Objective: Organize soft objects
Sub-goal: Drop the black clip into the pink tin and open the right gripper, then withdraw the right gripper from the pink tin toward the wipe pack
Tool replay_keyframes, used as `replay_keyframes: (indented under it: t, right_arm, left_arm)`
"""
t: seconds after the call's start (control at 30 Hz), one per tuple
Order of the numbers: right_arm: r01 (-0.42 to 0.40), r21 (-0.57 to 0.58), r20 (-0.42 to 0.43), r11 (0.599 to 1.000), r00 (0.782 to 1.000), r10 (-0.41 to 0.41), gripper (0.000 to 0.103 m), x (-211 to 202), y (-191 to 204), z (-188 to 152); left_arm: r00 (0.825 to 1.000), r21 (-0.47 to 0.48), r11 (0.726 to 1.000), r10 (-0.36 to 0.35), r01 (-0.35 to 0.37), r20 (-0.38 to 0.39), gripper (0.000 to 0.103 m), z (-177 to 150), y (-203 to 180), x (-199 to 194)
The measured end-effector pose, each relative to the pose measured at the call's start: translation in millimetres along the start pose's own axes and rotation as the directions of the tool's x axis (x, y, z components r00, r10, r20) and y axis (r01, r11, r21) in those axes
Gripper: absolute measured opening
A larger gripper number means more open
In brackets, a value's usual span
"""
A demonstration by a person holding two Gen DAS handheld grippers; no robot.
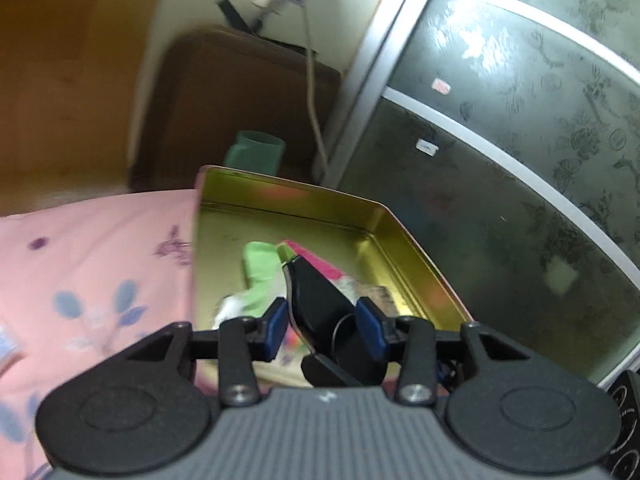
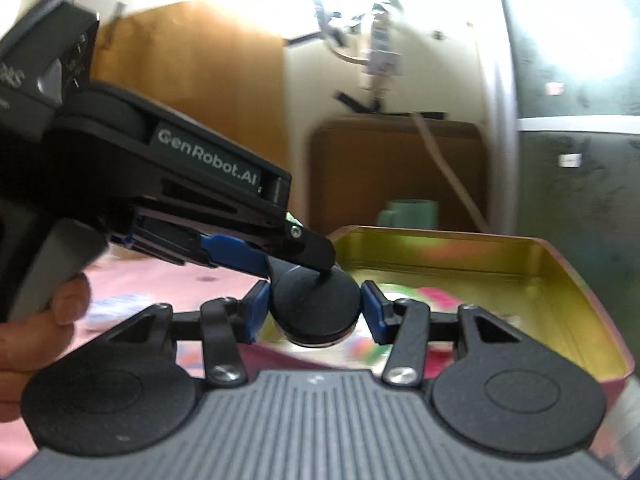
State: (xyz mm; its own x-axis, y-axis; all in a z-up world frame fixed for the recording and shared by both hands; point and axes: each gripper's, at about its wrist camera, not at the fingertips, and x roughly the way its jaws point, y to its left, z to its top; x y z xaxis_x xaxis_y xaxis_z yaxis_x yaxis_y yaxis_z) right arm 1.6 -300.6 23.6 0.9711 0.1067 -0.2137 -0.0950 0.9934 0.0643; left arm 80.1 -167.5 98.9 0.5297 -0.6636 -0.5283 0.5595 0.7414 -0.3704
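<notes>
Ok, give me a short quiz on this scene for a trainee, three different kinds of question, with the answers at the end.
1. True or false: the gold tin has nothing in it.
2. What does the tin rest on? A) a pink flowered sheet B) a bare wooden table C) a tiled floor
3. What colour is the cup standing behind the tin?

Key:
1. False: a green cloth and a pink cloth lie inside.
2. A.
3. Green.
</notes>
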Motion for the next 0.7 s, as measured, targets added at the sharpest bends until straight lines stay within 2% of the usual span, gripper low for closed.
replay_keyframes:
  t: [0.17,0.23,0.3,0.43,0.53,0.57,0.7]
  right_arm:
    - [0.154,-0.045,-0.051,0.987,0.986,-0.156,0.053,17.1,-35.2,-14.2]
    - [0.183,-0.031,-0.084,0.983,0.979,-0.185,0.054,18.6,-47.1,-20.2]
    - [0.186,0.022,-0.067,0.982,0.981,-0.184,0.054,7.9,-53.8,-23.6]
    - [0.176,0.105,-0.027,0.979,0.984,-0.174,0.054,-9.5,-50.2,-23.9]
    - [0.148,0.181,0.003,0.972,0.989,-0.151,0.054,-25.0,-42.9,-27.1]
    - [0.14,0.201,0.014,0.969,0.989,-0.146,0.054,-28.4,-39.3,-26.3]
    - [0.121,0.254,0.031,0.96,0.991,-0.133,0.054,-43.5,-21.1,-25.9]
  left_arm:
    - [0.999,-0.002,1.0,-0.009,0.009,-0.031,0.039,10.4,-16.8,50.6]
    - [0.999,-0.012,1.0,-0.001,0.0,-0.048,0.039,7.2,-19.2,65.2]
    - [0.997,-0.018,1.0,0.018,-0.02,-0.069,0.041,1.8,-18.7,73.6]
    - [0.996,0.004,0.999,0.054,-0.054,-0.073,0.043,-7.8,-16.5,68.4]
    - [0.993,0.018,0.995,0.095,-0.094,-0.065,0.057,-12.2,-14.7,53.7]
    - [0.992,0.028,0.994,0.112,-0.11,-0.056,0.064,-14.2,-14.6,46.4]
    - [0.977,0.1,0.972,0.21,-0.212,0.027,0.066,-26.1,-18.7,8.5]
